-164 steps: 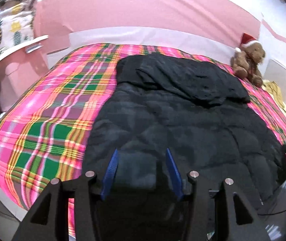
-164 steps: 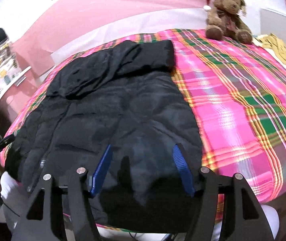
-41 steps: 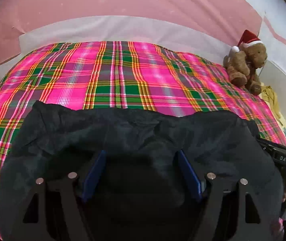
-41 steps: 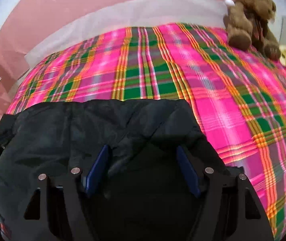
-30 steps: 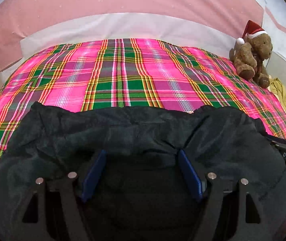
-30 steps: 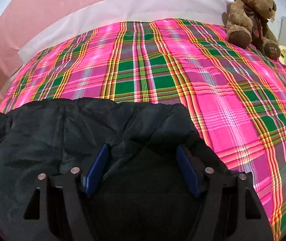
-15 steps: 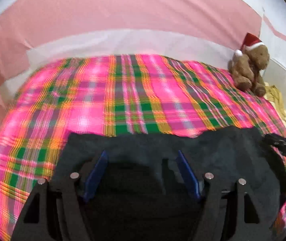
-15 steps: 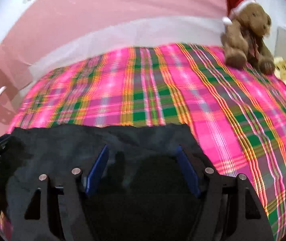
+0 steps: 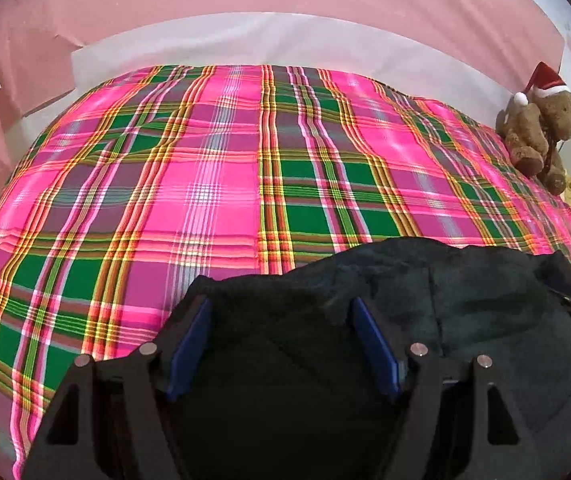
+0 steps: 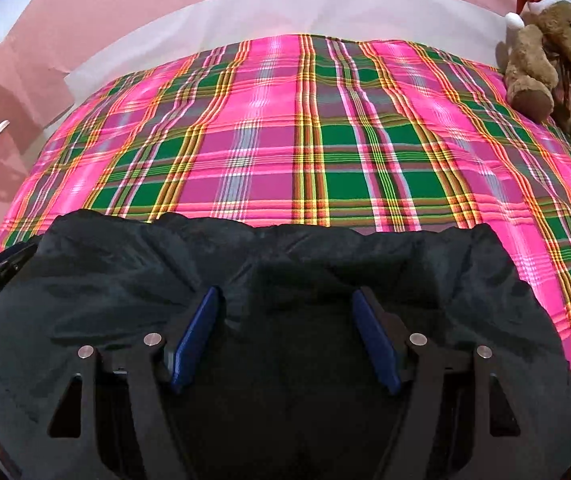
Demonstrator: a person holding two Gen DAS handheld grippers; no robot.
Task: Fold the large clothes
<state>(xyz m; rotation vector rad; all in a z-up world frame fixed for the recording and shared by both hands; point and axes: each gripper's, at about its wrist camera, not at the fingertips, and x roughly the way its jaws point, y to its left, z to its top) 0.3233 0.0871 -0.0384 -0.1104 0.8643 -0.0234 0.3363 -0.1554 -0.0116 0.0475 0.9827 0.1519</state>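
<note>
Both hand-held grippers, left [image 9: 281, 336] and right [image 10: 287, 332], gape wide over the black jacket [image 10: 325, 264].

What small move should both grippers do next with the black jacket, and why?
Probably lift both grippers clear. The black jacket already lies doubled at the near edge of the plaid bedspread, and the left gripper and right gripper stand wide over it, apparently gripping nothing.

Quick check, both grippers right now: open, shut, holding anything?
Left gripper: jaws wide apart over the black jacket; whether it grips cannot be told.
Right gripper: jaws wide apart over the jacket; grip cannot be told.
</note>
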